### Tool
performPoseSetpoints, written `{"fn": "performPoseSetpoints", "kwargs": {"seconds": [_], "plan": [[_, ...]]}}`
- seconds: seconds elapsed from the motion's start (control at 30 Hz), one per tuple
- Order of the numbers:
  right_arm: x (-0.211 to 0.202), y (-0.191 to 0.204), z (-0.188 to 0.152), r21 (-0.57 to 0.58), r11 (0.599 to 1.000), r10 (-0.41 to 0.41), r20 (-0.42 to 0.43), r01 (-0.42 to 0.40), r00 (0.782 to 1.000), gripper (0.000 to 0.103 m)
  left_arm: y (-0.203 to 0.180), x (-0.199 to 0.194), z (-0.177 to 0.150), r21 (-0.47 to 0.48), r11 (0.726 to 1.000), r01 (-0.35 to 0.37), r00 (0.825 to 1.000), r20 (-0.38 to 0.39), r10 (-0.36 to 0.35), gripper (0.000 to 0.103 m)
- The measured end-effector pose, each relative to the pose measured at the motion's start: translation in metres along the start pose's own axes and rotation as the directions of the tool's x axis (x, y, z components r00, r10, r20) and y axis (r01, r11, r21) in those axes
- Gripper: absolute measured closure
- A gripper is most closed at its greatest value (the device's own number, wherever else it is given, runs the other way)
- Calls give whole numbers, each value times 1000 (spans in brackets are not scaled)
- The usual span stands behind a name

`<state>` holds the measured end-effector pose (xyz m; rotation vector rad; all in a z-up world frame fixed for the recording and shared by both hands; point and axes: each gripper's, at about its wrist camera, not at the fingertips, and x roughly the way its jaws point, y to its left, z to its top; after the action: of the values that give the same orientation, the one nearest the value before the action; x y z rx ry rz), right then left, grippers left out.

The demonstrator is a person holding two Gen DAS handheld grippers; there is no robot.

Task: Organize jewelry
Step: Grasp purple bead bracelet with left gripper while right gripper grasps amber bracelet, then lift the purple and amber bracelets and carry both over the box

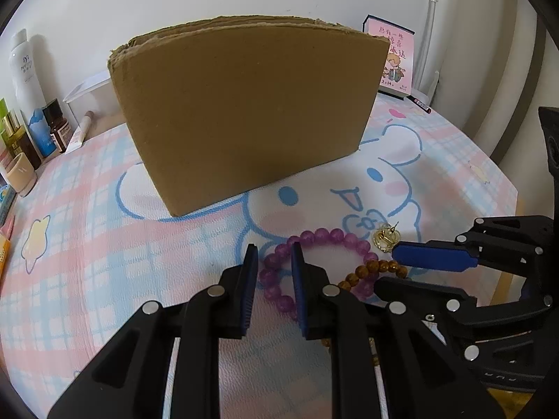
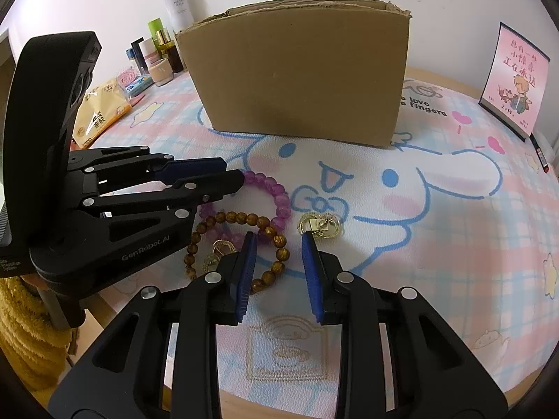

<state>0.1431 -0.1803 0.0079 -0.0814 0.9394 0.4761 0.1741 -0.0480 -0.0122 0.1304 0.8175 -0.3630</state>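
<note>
A purple bead bracelet (image 1: 316, 236) (image 2: 281, 198) and an amber bead bracelet (image 1: 380, 266) (image 2: 241, 217) lie overlapped on the cartoon mat. A gold earring (image 1: 383, 237) (image 2: 319, 227) lies to their right, and another gold piece (image 2: 218, 251) lies inside the amber loop. A brown cardboard box (image 1: 244, 111) (image 2: 297, 76) stands behind them. My left gripper (image 1: 274, 249) is open, its fingers straddling the purple bracelet's left side. My right gripper (image 2: 278, 239) is open, low over the mat between the amber bracelet and the earring.
Cosmetic bottles (image 1: 24, 80) (image 2: 176, 0) and jars stand along the left back edge. A pink calendar card (image 1: 394, 56) (image 2: 513, 76) stands at the back right with a pen (image 2: 539, 155) beside it. A yellow packet (image 2: 101, 111) lies at the left.
</note>
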Motion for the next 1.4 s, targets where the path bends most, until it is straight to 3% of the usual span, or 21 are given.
{"fn": "performPoseSetpoints", "kwargs": {"seconds": [0.27, 0.5, 0.6, 1.03, 1.4], "plan": [[1, 3, 0, -12, 1000, -11, 5, 11, 1000, 78, -8, 0, -3, 67, 997, -35, 999, 4, 35, 81], [3, 12, -4, -67, 994, -79, 23, 81, 997, 83, -9, 1, 0, 76, 996, -36, 999, -18, 37, 81], [3, 12, -5, -73, 993, -86, 38, 89, 996, 93, -8, 0, -1, 68, 996, -55, 998, -13, 56, 92], [-12, 12, -6, -58, 998, 1, 65, 3, 998, 96, 0, -8, -4, 32, 999, -21, 1000, 9, 20, 94], [-40, 29, -2, -64, 996, 77, 140, -68, 987, 96, 0, -43, 3, 26, 1000, 7, 996, 94, -9, 94]]}}
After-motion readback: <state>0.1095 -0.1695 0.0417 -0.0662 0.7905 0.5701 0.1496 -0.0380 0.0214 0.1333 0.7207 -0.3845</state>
